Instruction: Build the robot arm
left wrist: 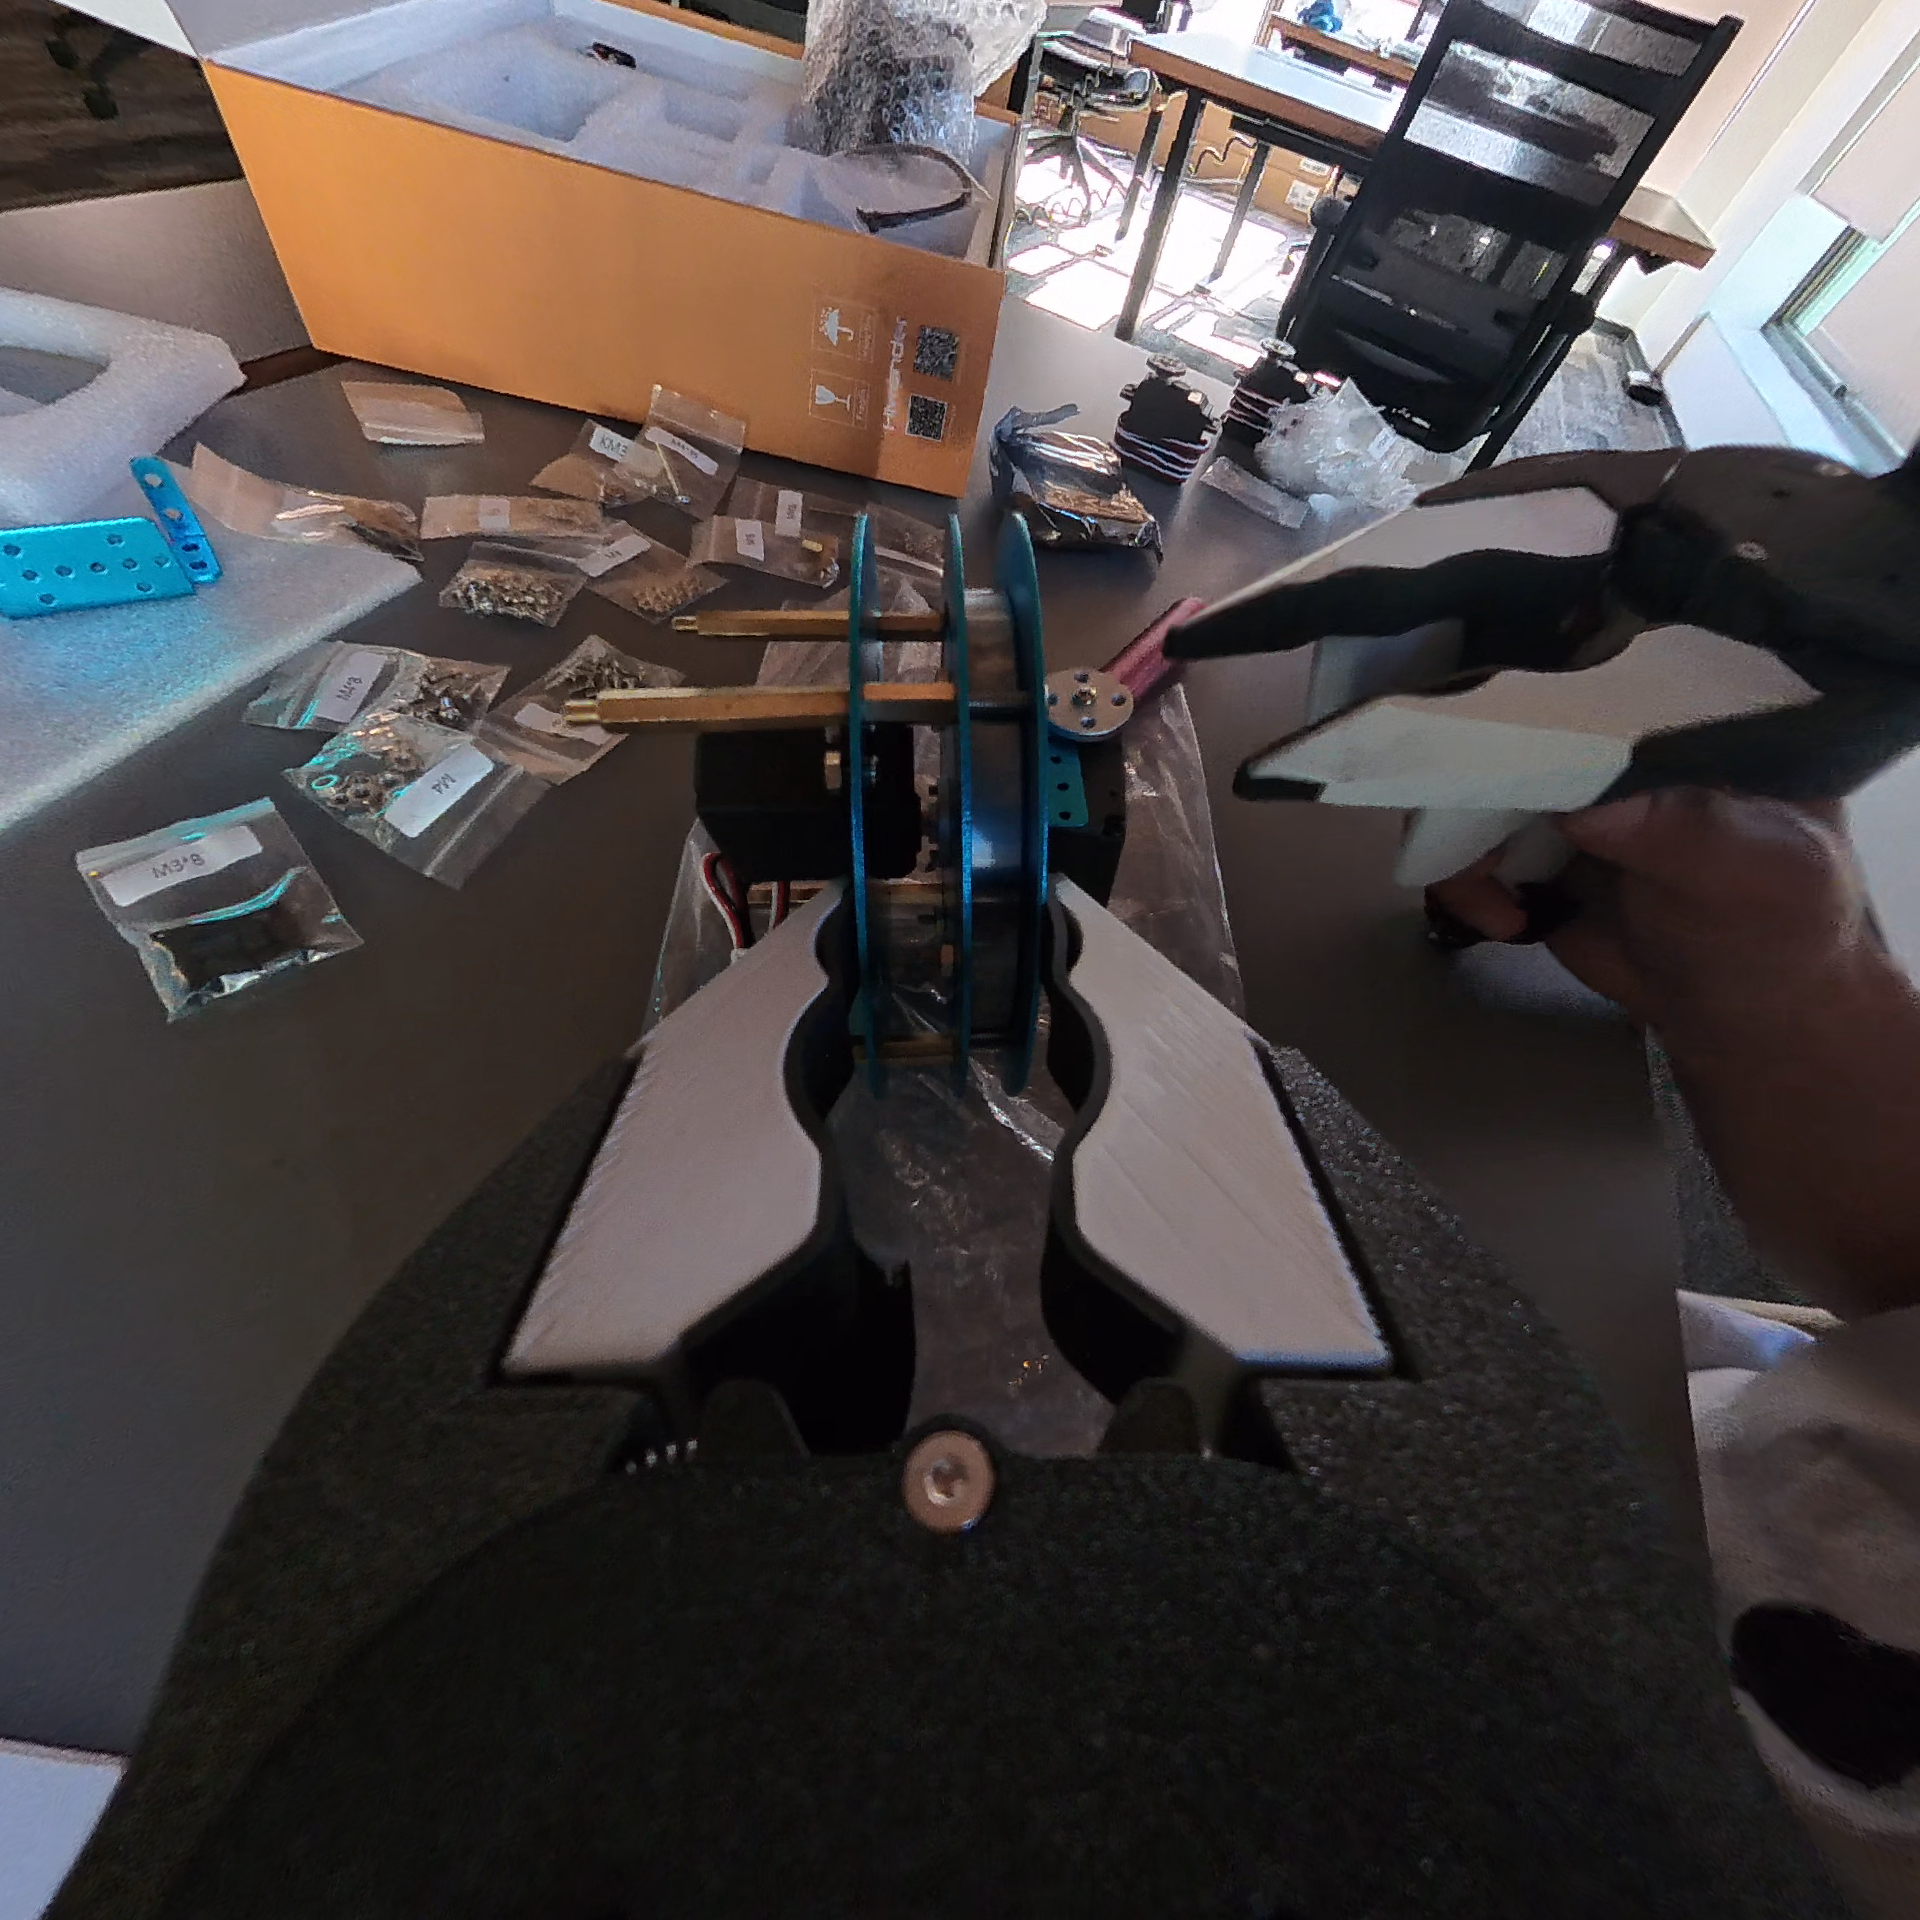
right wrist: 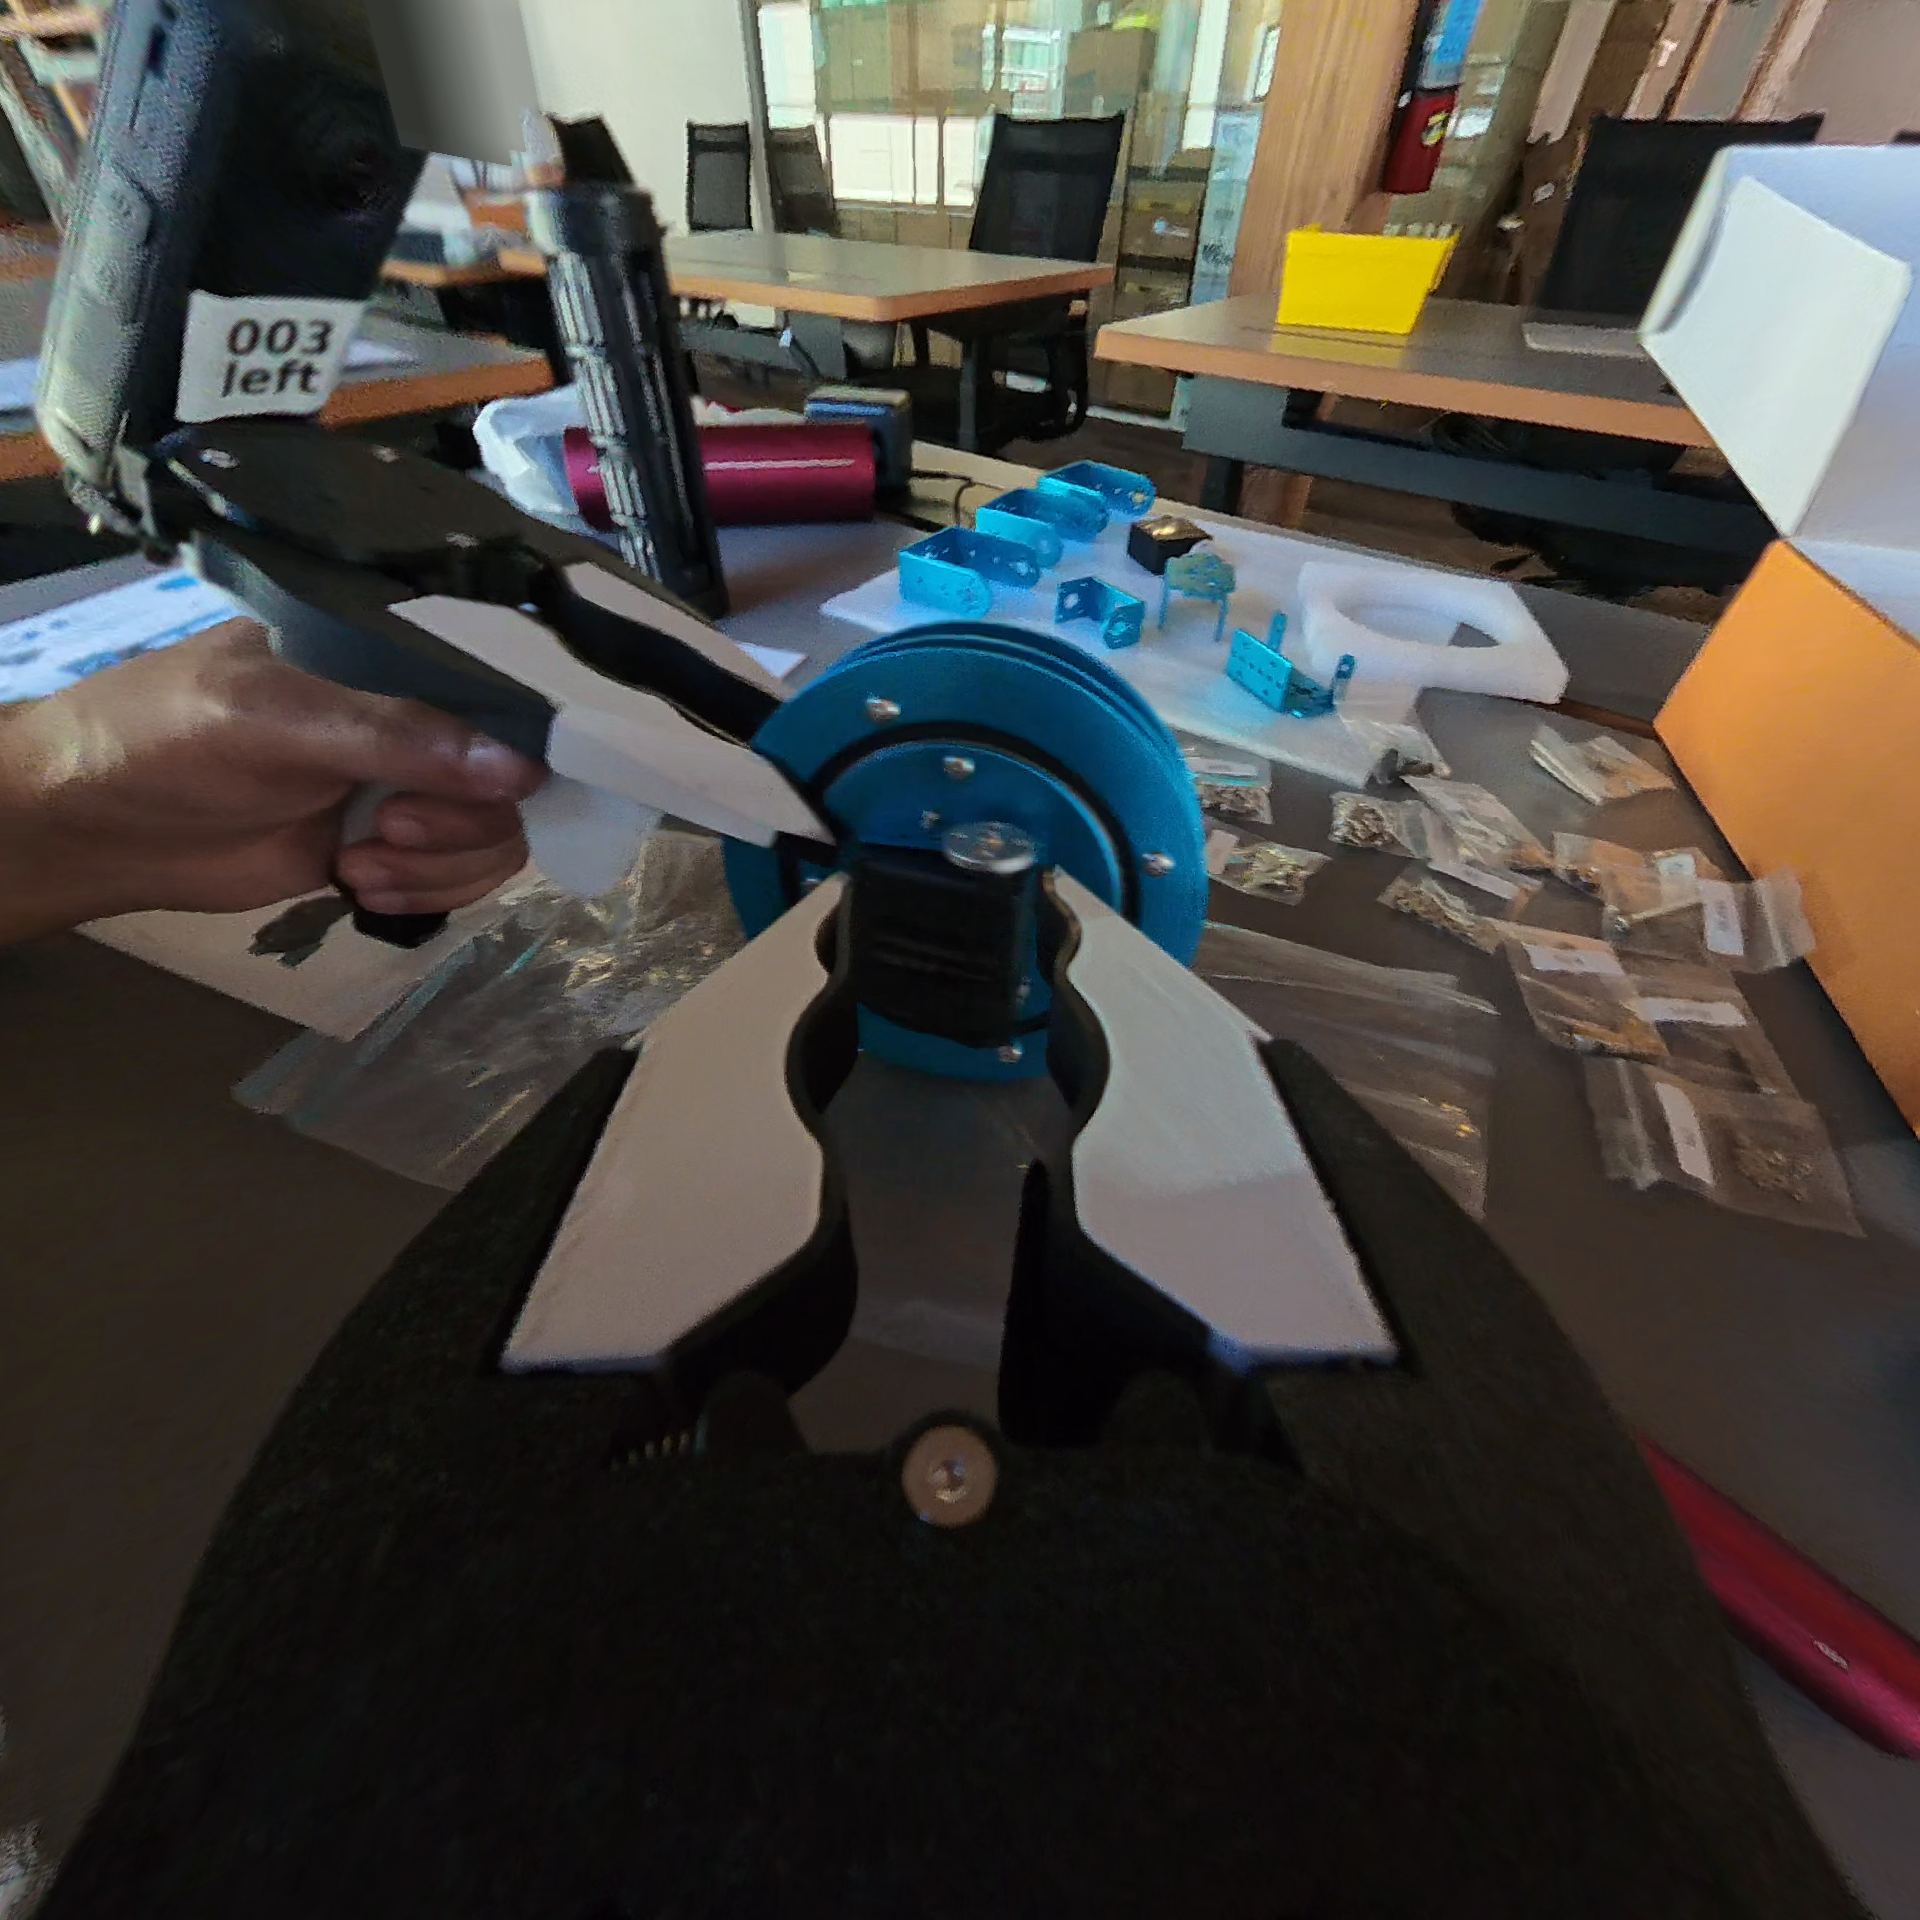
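Left wrist view: my left tool (left wrist: 945,935) clamps the blue disc assembly (left wrist: 940,790) edge-on between its fingers; keep it firm and level.

Right wrist view: my right tool (right wrist: 951,894), half-spread, straddles the black servo (right wrist: 940,935) dead ahead; I cannot tell whether it touches.

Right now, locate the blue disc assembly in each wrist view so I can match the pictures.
Left wrist view: the blue disc assembly stands centre frame, edge-on, between the left gripper's fingers.
Right wrist view: centre, face-on, behind the black servo block.
Shared landmark: the orange box, top left in the left view, right edge in the right view.
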{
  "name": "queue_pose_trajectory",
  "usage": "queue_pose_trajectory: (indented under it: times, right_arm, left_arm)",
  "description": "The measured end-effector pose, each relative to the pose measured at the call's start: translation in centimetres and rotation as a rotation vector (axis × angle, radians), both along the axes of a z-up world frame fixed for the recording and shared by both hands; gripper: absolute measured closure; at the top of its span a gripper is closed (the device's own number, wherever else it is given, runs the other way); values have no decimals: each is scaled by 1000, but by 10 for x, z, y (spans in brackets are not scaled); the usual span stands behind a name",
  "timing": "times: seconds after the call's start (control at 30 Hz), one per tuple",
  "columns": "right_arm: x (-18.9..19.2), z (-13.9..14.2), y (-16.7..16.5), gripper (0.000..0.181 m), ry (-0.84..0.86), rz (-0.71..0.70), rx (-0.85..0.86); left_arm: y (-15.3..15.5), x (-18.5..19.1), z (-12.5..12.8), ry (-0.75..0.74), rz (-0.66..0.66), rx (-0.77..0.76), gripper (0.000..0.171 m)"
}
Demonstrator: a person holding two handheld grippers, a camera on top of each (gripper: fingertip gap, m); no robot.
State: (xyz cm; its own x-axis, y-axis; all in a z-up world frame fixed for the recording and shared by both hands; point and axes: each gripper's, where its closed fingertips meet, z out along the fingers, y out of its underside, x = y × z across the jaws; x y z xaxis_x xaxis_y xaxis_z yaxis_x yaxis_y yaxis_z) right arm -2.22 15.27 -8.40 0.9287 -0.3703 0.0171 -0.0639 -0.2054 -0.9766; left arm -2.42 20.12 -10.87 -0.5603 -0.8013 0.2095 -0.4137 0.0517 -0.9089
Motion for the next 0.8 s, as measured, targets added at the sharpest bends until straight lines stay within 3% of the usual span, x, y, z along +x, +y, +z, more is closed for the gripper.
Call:
queue_pose_trajectory:
  times: [0.17, 0.3, 0.43, 0.7, 0.77, 0.8]
  right_arm:
    - [-20, 5, 20, 150, -57, 14, -117]
    - [-10, -5, 27, 143, -105, -31, -289]
    - [-9, -13, 33, 145, -63, 9, -371]
    - [-27, -15, 38, 128, 68, 232, -410]
    - [-40, -10, 34, 145, 99, 343, -383]
    - [-41, -6, 33, 142, 116, 353, -361]
  left_arm:
    - [-4, -1, 0, -29, -3, 44, 139]
    - [-5, -2, 0, -41, -5, 65, 139]
    - [-3, -1, 1, -36, -5, 53, 139]
    - [-1, 1, 1, -32, -25, 13, 140]
    - [-1, 2, 2, -28, -23, 8, 140]
    - [0, 2, 2, -26, -21, 6, 140]
